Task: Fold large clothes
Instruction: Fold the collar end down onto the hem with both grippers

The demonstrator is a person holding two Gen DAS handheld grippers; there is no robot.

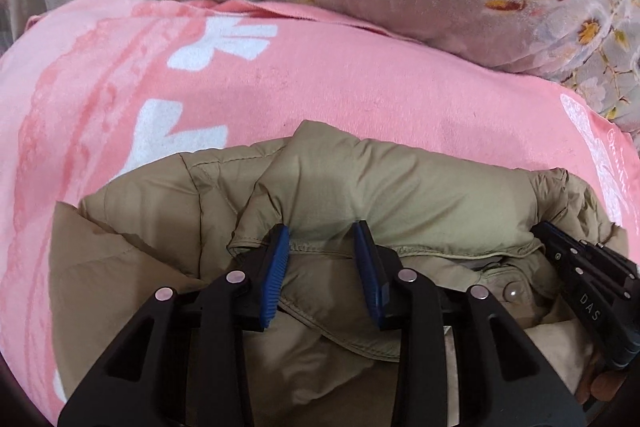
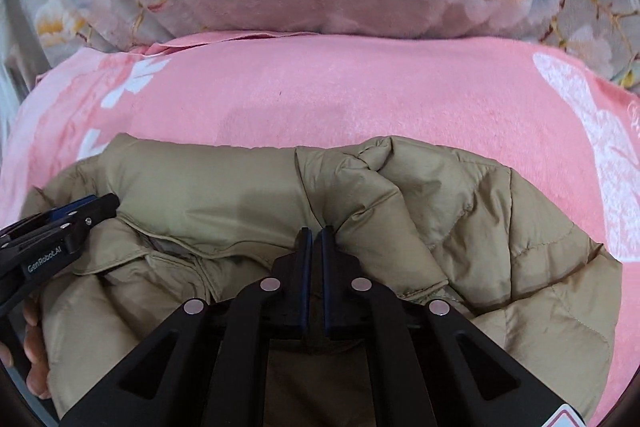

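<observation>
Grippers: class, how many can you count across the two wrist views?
2. The left gripper sits open over the jacket hem near its middle. The right gripper is shut on a jacket fold further right. Each also shows at the edge of the other view.

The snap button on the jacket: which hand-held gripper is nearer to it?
Left. The left hand-held gripper sits just left of the snap button, on the jacket edge. The right hand-held gripper pinches a fold farther right.
</observation>
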